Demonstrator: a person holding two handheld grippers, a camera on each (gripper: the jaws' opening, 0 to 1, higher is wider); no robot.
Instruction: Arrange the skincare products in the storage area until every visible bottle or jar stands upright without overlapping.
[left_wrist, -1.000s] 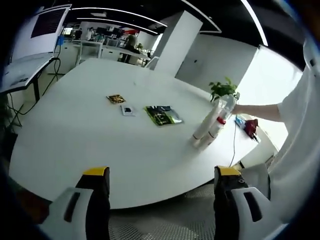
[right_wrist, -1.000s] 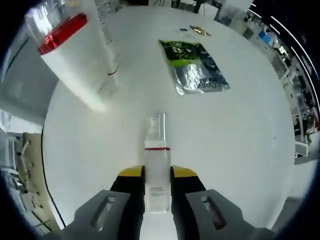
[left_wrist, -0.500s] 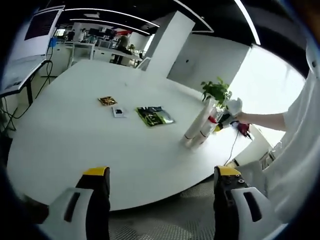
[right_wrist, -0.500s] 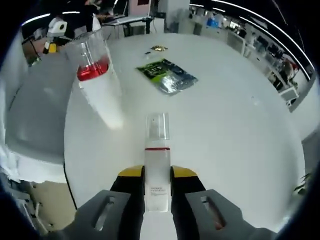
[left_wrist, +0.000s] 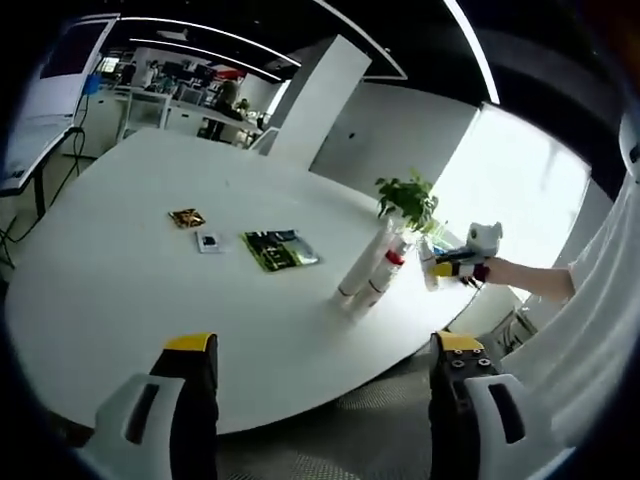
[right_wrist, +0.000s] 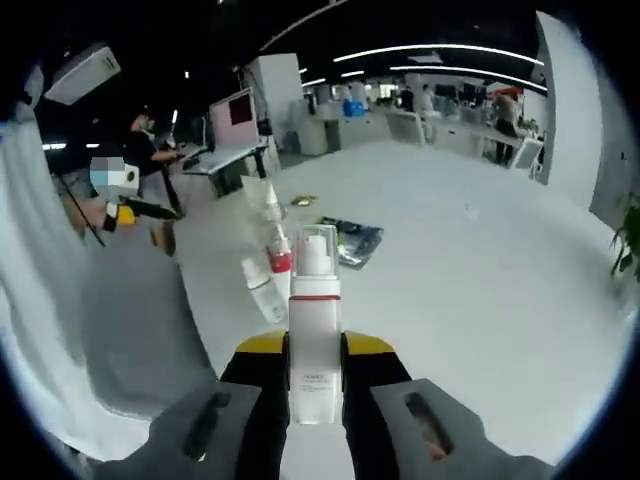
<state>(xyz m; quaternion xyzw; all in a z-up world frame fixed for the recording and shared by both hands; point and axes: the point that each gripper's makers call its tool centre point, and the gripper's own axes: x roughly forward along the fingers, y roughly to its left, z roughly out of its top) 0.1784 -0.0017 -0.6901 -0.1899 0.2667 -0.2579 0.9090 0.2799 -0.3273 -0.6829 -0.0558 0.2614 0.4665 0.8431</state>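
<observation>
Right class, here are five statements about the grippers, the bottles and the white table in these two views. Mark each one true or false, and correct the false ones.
1. The right gripper is shut on a white bottle. True.
2. The left gripper holds a bottle. False: it is open, with nothing between its jaws.
3. A green and black packet lies flat on the table. True.
4. The held white bottle has a blue band below its cap. False: the band is red.
5. A potted plant stands beyond the two bottles on the table, in the left gripper view. True.
</observation>
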